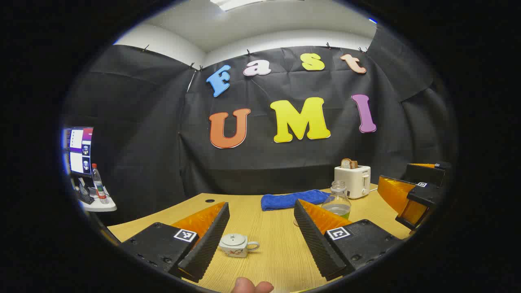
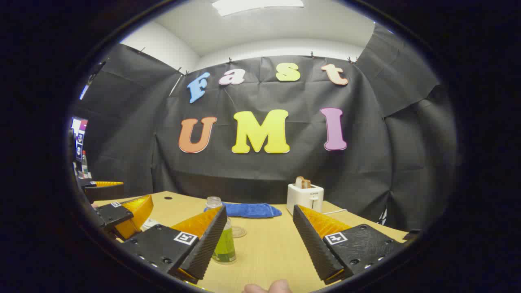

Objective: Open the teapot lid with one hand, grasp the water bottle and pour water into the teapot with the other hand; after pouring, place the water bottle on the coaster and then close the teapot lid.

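A small white teapot (image 1: 236, 244) with its lid on stands on the wooden table (image 1: 268, 252), low between the fingers of my open left gripper (image 1: 261, 205) and close to the left one. Its pale edge (image 2: 149, 223) peeks out behind the left gripper (image 2: 122, 211) in the right gripper view. The uncapped water bottle (image 2: 225, 243), clear with a green label, stands upright, partly behind the left finger of my open right gripper (image 2: 259, 209). In the left gripper view the bottle (image 1: 338, 201) rises behind the right finger. A round clear coaster (image 2: 239, 232) lies just beyond the bottle.
A folded blue towel (image 1: 293, 199) lies at the table's back. A white toaster (image 1: 353, 181) holding a slice of bread stands to its right. The right gripper (image 1: 411, 195) hangs at the far right. A side shelf (image 1: 99, 205) with another bottle and a monitor is at left.
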Demonstrator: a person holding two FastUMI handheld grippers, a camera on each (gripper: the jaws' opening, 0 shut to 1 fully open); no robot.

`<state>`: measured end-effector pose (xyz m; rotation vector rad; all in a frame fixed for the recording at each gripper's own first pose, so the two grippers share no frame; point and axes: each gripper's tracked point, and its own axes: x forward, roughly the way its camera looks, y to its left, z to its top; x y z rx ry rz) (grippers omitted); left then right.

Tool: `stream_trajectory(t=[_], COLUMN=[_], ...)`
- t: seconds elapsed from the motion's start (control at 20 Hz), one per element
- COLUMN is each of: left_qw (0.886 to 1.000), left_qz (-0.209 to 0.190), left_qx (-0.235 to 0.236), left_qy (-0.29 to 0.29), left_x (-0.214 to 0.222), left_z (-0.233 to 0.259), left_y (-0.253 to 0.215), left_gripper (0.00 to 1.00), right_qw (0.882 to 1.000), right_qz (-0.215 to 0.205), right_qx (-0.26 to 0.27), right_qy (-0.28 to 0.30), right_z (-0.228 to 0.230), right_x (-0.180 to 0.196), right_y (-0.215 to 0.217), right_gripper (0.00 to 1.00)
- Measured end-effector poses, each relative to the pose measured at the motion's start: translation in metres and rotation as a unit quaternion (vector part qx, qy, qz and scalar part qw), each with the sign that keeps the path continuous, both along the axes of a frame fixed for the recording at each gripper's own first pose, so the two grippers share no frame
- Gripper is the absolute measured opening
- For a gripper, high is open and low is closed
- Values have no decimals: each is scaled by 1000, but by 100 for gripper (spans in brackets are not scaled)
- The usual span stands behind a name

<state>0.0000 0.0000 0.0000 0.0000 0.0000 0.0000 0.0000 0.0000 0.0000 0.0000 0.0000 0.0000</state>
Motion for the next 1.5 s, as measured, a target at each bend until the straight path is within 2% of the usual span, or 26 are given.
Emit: stream_trajectory(t=[1.5], left_qw=[1000], left_qz=[0], left_qx=[7], left_qy=[2], left_x=[-2], left_z=[-2], left_y=[2], left_gripper=[100], right_qw=[1000], right_qz=[12], right_qx=[0], right_qy=[8], right_z=[-7], right_x=[2], right_y=[5], right_gripper=[97])
